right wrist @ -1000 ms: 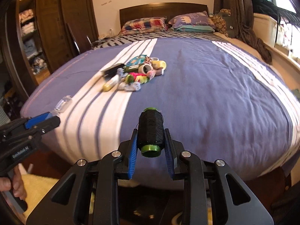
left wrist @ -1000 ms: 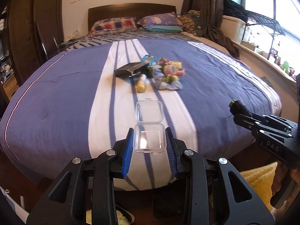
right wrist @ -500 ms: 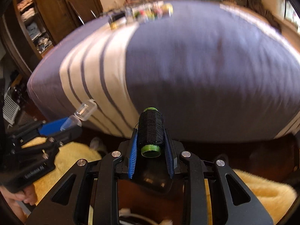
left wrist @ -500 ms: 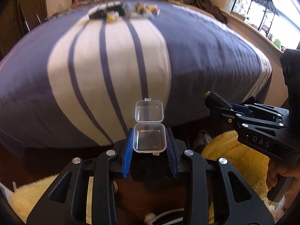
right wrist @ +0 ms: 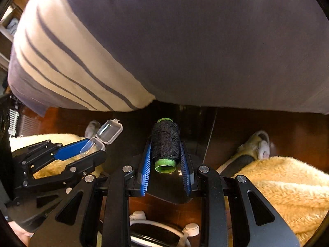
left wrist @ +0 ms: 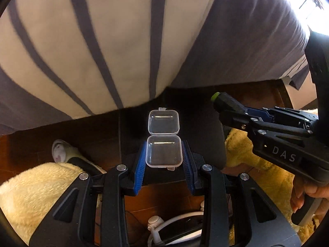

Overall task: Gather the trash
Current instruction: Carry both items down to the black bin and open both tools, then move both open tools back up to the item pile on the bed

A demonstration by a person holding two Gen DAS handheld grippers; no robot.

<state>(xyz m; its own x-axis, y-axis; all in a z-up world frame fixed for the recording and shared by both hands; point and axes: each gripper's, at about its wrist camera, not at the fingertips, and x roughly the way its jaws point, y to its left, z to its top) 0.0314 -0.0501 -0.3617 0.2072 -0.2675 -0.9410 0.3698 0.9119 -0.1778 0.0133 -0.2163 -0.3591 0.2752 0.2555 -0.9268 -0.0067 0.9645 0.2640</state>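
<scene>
Clear box [left wrist: 163,151] above dark wooden floor [left wrist: 37,144]

We see a small clear plastic box [left wrist: 163,151] with its lid open, and a black thread spool [right wrist: 165,144] with green ends.

Dim below the bedspread [left wrist: 102,41], window glare upper right, motion blur, fisheye-dark corners.

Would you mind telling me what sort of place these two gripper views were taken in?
Most likely a bedroom, seen from the foot of a bed. A striped purple-and-white bedspread hangs over the mattress edge, a dark wooden floor lies below it, and fluffy yellow rugs lie on it.
</scene>
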